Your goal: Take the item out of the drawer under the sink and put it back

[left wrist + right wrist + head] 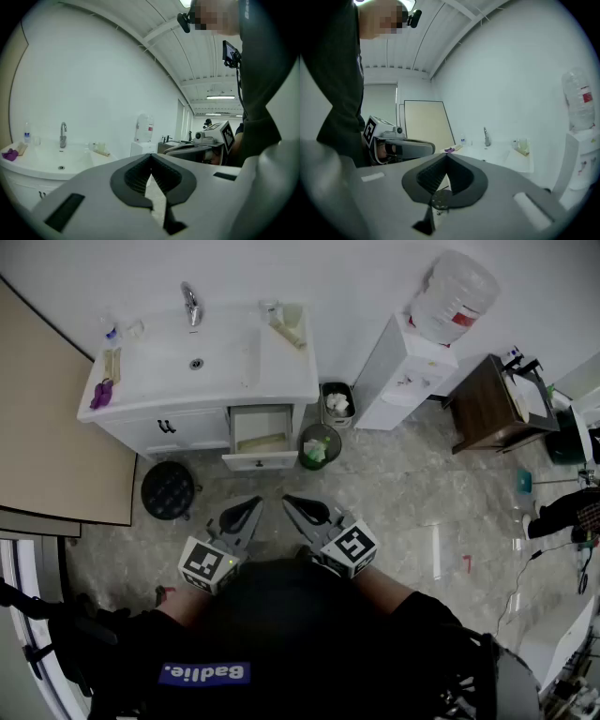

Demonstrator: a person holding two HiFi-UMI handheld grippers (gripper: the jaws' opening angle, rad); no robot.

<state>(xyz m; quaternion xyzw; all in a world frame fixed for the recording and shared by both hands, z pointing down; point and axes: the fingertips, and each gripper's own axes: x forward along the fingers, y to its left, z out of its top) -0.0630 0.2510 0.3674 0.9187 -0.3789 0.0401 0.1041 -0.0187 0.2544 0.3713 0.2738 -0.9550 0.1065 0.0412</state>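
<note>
The left gripper (pixel 242 517) and right gripper (pixel 309 512) are held side by side, tips angled inward, jaws together, apparently holding nothing.

The far wall (pixel 328 268) is plain white. The floor (pixel 412 484) is glossy grey marbled tile. A beige flat panel (pixel 56 427) stands at the left, and a black round stool (pixel 168 489) sits on the floor just beside it. A white water dispenser (pixel 403 381) stands against the far wall, right of centre. A dark brown wooden table (pixel 483 409) stands just to its right. The white slatted ceiling (pixel 140 18) carries lit strip lights (pixel 220 97).
</note>
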